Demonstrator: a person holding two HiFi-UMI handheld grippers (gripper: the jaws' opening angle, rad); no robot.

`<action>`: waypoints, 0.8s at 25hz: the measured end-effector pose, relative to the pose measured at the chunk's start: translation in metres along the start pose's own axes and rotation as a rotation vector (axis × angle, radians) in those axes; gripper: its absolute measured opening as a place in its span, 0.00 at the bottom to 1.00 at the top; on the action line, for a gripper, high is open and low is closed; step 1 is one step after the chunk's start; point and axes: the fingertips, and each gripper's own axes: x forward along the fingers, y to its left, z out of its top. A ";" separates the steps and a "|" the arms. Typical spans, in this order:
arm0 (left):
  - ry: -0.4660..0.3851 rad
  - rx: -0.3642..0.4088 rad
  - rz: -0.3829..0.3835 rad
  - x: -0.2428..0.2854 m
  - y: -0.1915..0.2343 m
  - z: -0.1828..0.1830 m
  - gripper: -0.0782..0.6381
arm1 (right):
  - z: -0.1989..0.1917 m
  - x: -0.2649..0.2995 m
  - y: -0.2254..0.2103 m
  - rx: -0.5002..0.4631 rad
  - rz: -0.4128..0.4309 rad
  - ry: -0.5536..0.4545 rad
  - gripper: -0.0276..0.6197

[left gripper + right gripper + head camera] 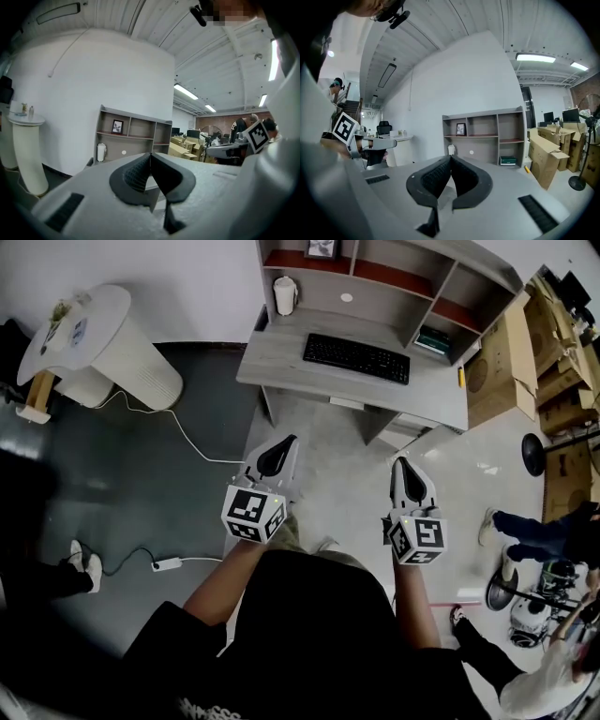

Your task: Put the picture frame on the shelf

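The picture frame (pixel 322 248) stands upright in the left compartment of the grey shelf unit (pixel 403 266) on top of the desk (pixel 281 357). It also shows small and far off in the left gripper view as the picture frame (pixel 117 126) and in the right gripper view as the picture frame (pixel 461 129). Both grippers are held side by side in front of the person, well short of the desk. My left gripper (pixel 289 441) (pixel 150 154) is shut with nothing in it. My right gripper (pixel 400 462) (pixel 450 157) is also shut and holds nothing.
On the desk lie a black keyboard (pixel 356 357) and a white container (pixel 284 294). A white round stand (pixel 112 338) is at the left, and a power strip (pixel 167 564) with its cable lies on the floor. Cardboard boxes (pixel 525 352), a fan base (pixel 534 454) and people's feet are at the right.
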 end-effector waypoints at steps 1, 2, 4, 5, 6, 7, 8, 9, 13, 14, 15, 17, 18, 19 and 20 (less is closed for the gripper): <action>0.005 0.002 0.008 -0.002 -0.008 -0.003 0.13 | 0.001 -0.008 -0.003 0.003 0.005 -0.011 0.06; 0.006 0.007 0.012 -0.004 -0.016 -0.005 0.13 | 0.002 -0.015 -0.006 0.004 0.009 -0.022 0.06; 0.001 0.021 0.018 -0.008 -0.029 -0.007 0.13 | 0.002 -0.025 -0.013 -0.005 0.014 -0.032 0.06; -0.003 0.026 0.023 -0.010 -0.035 -0.007 0.13 | 0.001 -0.030 -0.017 -0.011 0.014 -0.032 0.06; -0.010 0.031 0.031 -0.012 -0.041 -0.008 0.13 | 0.000 -0.034 -0.020 -0.017 0.012 -0.028 0.06; -0.019 0.036 0.041 -0.014 -0.046 -0.008 0.13 | -0.002 -0.039 -0.023 -0.020 0.009 -0.023 0.06; -0.029 0.041 0.052 -0.016 -0.050 -0.007 0.13 | -0.003 -0.042 -0.025 -0.023 0.006 -0.019 0.06; -0.037 0.047 0.060 -0.018 -0.054 -0.007 0.13 | -0.004 -0.046 -0.027 -0.024 0.004 -0.017 0.06; -0.034 0.059 0.061 -0.021 -0.067 -0.011 0.13 | -0.005 -0.055 -0.034 -0.022 -0.004 -0.032 0.06; -0.033 0.062 0.063 -0.022 -0.069 -0.012 0.13 | -0.005 -0.057 -0.035 -0.022 -0.006 -0.041 0.06; -0.036 0.067 0.066 -0.023 -0.070 -0.012 0.13 | -0.004 -0.059 -0.036 -0.022 -0.008 -0.048 0.06; -0.049 0.079 0.076 -0.025 -0.071 -0.008 0.13 | -0.002 -0.061 -0.037 -0.020 -0.012 -0.056 0.06; -0.056 0.085 0.080 -0.026 -0.071 -0.005 0.13 | -0.001 -0.062 -0.037 -0.018 -0.013 -0.057 0.06; -0.061 0.090 0.084 -0.027 -0.071 -0.003 0.13 | -0.001 -0.063 -0.037 -0.016 -0.013 -0.057 0.06; -0.062 0.093 0.088 -0.028 -0.070 -0.002 0.13 | -0.001 -0.063 -0.036 -0.014 -0.013 -0.057 0.06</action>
